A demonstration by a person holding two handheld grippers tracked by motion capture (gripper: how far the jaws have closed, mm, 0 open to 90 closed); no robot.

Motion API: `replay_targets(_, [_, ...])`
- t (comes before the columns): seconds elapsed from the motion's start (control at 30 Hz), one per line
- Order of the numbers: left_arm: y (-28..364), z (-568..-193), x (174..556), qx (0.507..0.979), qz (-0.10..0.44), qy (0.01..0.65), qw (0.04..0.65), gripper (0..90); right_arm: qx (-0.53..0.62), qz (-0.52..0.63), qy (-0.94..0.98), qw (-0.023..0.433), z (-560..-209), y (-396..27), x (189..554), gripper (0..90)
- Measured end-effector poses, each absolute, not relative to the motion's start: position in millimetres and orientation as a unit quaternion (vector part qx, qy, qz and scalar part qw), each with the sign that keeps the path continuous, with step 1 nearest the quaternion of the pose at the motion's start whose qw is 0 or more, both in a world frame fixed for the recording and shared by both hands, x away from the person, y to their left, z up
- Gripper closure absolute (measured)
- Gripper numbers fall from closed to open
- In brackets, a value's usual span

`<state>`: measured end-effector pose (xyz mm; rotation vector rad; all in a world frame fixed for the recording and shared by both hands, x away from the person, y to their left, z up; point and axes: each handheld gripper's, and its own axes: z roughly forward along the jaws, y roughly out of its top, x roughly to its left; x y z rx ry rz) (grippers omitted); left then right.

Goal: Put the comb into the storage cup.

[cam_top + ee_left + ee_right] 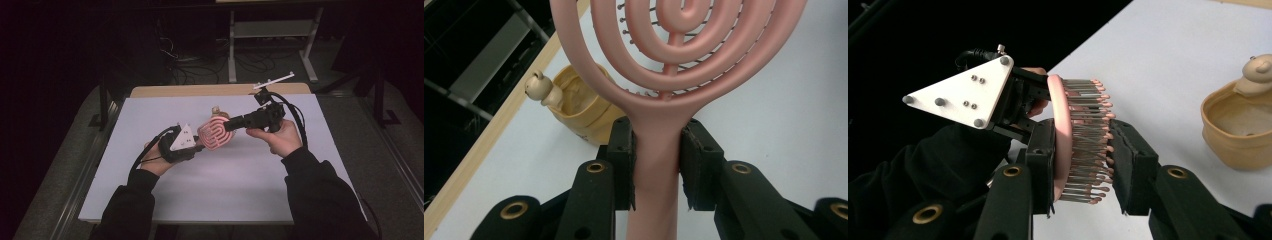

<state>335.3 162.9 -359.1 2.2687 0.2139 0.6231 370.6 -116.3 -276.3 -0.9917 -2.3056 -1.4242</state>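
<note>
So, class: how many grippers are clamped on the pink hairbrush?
2. The left gripper clamps its handle; the right gripper clamps the head of the hairbrush, across back and bristles.

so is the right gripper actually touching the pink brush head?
Touching. In the right gripper view, the right gripper pinches the pink brush: one pad on the head's back, the other on its bristle tips.

High view above, looking forward and down on the white table point(210, 190), both gripper views close on the shared pink hairbrush point(674, 60).
</note>
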Motion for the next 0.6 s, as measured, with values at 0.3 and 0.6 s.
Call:
replay_targets(0.3, [158.2,-361.9,334.2,0.883,0.226,0.098,0.399,55.5,-0.346,-0.459,-0.810,0.117,-256.3,-103.0,369.3,64.5])
replay_targets(0.6, [166.8,-359.2,337.2,0.864,0.201,0.124,0.444,47.1,-0.352,-0.448,-0.815,0.100,-245.6,-98.3,371.4,64.6])
